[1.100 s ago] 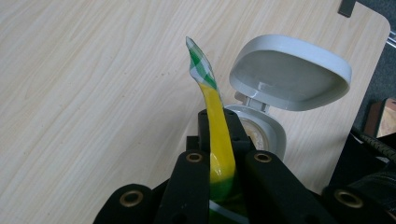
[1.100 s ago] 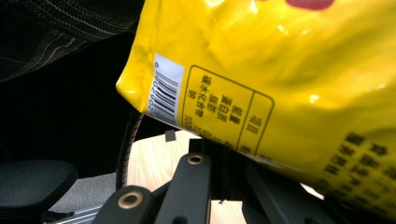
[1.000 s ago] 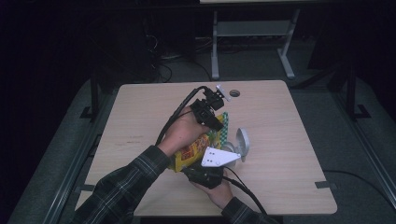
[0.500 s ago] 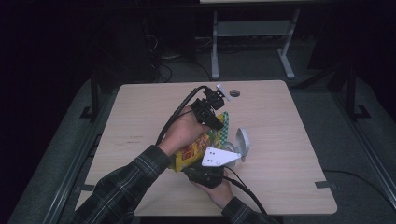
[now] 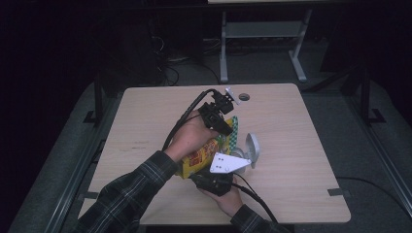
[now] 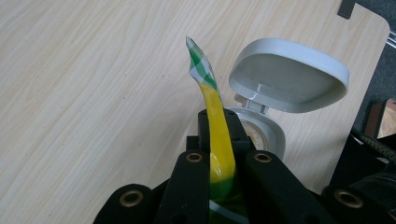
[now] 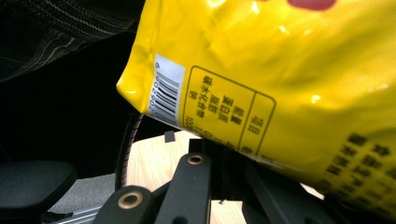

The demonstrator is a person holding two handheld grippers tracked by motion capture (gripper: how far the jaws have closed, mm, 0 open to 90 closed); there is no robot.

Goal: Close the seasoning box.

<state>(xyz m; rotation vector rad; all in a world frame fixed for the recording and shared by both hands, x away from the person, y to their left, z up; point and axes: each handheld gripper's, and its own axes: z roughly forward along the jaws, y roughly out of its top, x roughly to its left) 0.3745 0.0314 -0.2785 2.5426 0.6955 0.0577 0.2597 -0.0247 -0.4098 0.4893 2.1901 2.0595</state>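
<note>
Your left gripper (image 5: 224, 127) sits above the middle of the wooden table (image 5: 145, 121), its jaws closed tight on the top edge of the yellow snack bag (image 5: 201, 155). In the left gripper view the left gripper (image 6: 219, 161) pinches the bag's sealed strip (image 6: 215, 140) flat between the two black jaws, and the strip's green-and-white checked tip (image 6: 198, 65) curls upward beyond them.

Your right gripper (image 5: 221, 170) is nearer your side of the table, with its grey three-cornered plate (image 5: 227, 162) facing up. Its jaws are closed on the lower end of the same bag. In the right gripper view the yellow snack bag (image 7: 280, 70) hangs directly over the right gripper (image 7: 219, 163), with the barcode panel (image 7: 166, 91) and printed table turned toward the camera; the exact contact point of the pads is hidden behind the bag's lower edge.

The bag is stretched between your two grippers, lifted clear of the tabletop at an angle, top end farther from you.

A small grey container (image 6: 261, 130) stands on the table just beyond the bag, with its hinged lid (image 6: 289, 72) flipped open. In the high view the grey container (image 5: 251, 148) is immediately to the right of the bag.
</note>
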